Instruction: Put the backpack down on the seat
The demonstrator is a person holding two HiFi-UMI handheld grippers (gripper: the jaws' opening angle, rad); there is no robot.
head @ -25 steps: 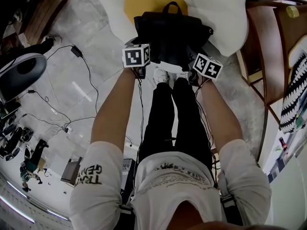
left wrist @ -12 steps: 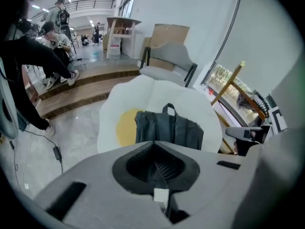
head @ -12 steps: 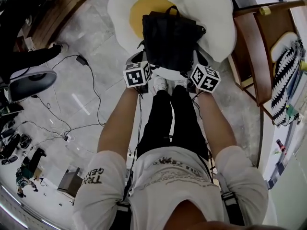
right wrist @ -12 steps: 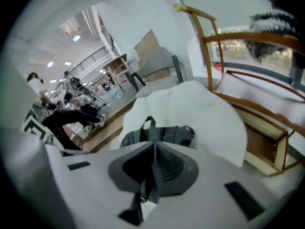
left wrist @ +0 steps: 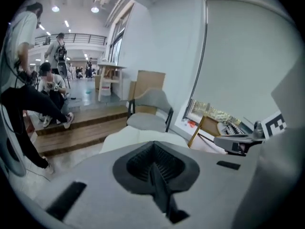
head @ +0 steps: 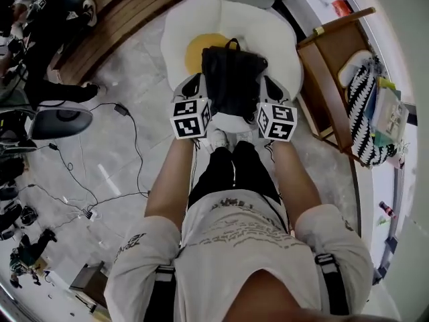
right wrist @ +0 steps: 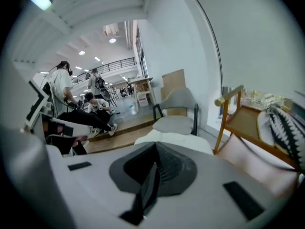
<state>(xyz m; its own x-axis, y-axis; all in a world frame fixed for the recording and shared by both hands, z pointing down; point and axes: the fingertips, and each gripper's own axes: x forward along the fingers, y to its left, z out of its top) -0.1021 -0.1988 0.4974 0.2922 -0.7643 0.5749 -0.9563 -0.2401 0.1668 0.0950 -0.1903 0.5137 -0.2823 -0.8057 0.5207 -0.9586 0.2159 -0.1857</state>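
**Backpack, position.** The black backpack [head: 233, 79] rests on the egg-shaped seat cushion [head: 285, 39]. It covers part of the yellow centre [head: 193, 51]. The carry handle [head: 232, 43] is at the end farthest from the person. The long axis of the backpack therefore runs straight away from the person, in line with the legs. The head view does not show whether the backpack lies flat or leans.

**Grippers.** The left hand-held gripper [head: 192, 92] is just beside the near left corner of the backpack. The right hand-held gripper [head: 271, 92] is just beside the near right corner. The backpack lies between the two, ahead of them, and is equally near to both. In each gripper view the jaws have just been closing and now meet, with nothing between them. Neither gripper view shows the backpack; only the pale cushion and a grey chair [left wrist: 147, 113] appear beyond the jaws.

**Task status (judgement).** The backpack appears set down and released, and no strap is in either grip. Any correction calls for a reach forward and down along the sides of the backpack.

**Surroundings.** A wooden rack [head: 328, 79] stands at the right of the cushion. Cables [head: 127, 133] run across the floor [head: 134, 66] at the left.
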